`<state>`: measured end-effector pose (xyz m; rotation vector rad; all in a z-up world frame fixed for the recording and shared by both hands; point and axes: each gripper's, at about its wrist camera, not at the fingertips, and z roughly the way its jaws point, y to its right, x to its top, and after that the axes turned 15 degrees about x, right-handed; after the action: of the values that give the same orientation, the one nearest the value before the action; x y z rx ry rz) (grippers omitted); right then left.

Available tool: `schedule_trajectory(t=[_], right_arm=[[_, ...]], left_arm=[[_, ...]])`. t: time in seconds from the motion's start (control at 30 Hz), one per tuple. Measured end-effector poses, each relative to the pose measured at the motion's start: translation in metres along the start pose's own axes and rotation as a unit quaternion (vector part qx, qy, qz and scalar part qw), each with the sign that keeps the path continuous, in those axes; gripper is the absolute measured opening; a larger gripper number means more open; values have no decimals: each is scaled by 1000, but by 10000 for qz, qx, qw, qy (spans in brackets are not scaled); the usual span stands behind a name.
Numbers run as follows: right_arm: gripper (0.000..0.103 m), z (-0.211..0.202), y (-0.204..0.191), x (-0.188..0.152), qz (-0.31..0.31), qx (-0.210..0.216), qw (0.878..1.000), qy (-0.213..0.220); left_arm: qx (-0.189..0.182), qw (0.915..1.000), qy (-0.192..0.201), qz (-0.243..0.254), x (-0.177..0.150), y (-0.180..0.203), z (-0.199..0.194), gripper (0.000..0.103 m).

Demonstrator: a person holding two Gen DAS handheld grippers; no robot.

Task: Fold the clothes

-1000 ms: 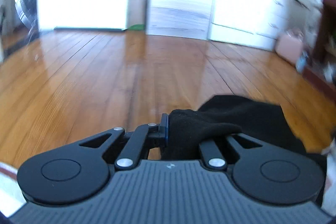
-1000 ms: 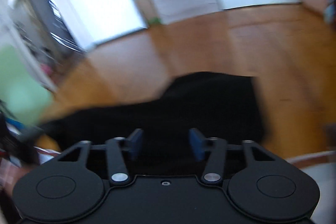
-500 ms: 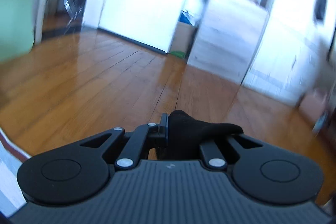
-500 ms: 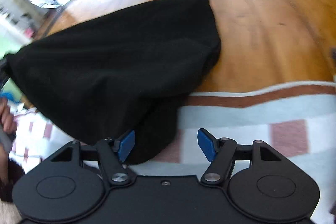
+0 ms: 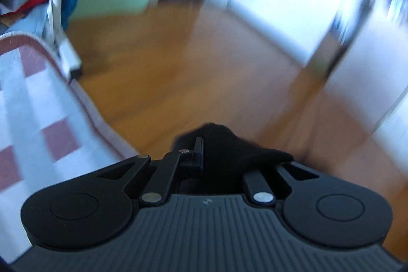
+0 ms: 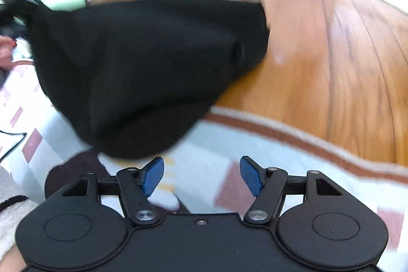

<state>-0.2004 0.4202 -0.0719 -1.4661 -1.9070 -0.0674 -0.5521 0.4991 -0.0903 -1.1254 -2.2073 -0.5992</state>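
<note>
A black garment (image 6: 142,68) hangs in the air in the right wrist view, stretched from the upper left down over the rug's edge. Its corner (image 5: 224,152) is bunched between the fingers of my left gripper (image 5: 204,152), which is shut on it. My right gripper (image 6: 201,175) stands open just below the garment's lowest fold, its blue pads (image 6: 153,176) apart with only rug showing between them. The garment's far end at the upper left is blurred.
A white and maroon checked rug (image 6: 255,165) with a brown border lies under both grippers, also seen as the rug (image 5: 30,103) at the left. Beyond it is wooden floor (image 6: 331,55). A white frame leg (image 5: 57,17) and piled clothes stand at the upper left. A person's sleeve (image 6: 10,210) sits lower left.
The left gripper swung left with the garment corner, so the rug and frame came into view. The right gripper dropped toward the rug, under the hanging garment, and its jaws widened.
</note>
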Motion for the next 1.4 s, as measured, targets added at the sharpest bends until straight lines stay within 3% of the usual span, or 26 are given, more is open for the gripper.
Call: schedule_trajectory(t=[0.03,0.1,0.2,0.37,0.43,0.47,0.5,0.57,0.63,0.8,0.97,1.03,1.13,1.2,1.3,1.4], right_arm=[[71,2,-8,-1,-198,33,9997,123],[71,18,-23,-1,-802,165,9966,-25],[71,47,-45,-7,-1680,231,9846,-433],[71,82,-51,-10,-2346,-233,9710,-392],[74,85,-49,-1,-2403,-308,9701,-154],[69,87,-48,3,-2431,-344,9694,-35],[45,86,-47,7,-2373,-437,9704,108],[8,80,-42,17,-2129,-276,9763,271],[7,70,-38,24,-1901,-220,9805,445],[4,27,-34,35,-1573,-669,9801,1013],[3,-13,-29,52,-1324,-979,9779,1287],[3,-28,-27,62,-1317,-1183,9750,1343],[2,-55,-27,91,-1569,-1798,9551,1755],[2,-86,-30,105,-1636,-2243,9328,2299],[2,-131,-35,126,-1718,-2888,8896,3094],[6,-131,-13,116,-1605,-2772,9092,2658]], left_arm=[[24,9998,-180,30,-1,0,5,4],[-236,9992,-296,-84,2,-2,8,4],[-136,9994,-95,297,10,2,1,4],[-202,9983,-395,373,11,-9,12,4],[-214,9979,-527,318,11,-12,17,4],[-219,9976,-573,327,11,-11,19,4],[-226,9973,-620,334,11,-11,21,4],[-285,9966,-709,300,11,-13,23,4],[-255,9966,-713,317,11,-12,24,4],[-162,9954,-877,340,9,-8,28,4],[-225,9936,-1012,446,7,-4,31,5],[-346,9937,-935,514,6,0,28,5],[-732,9949,-436,541,7,7,10,6],[-926,9937,96,624,9,15,-11,10],[-929,9860,927,1025,5,31,-44,20],[-770,9826,1020,1345,-4,45,-49,21]])
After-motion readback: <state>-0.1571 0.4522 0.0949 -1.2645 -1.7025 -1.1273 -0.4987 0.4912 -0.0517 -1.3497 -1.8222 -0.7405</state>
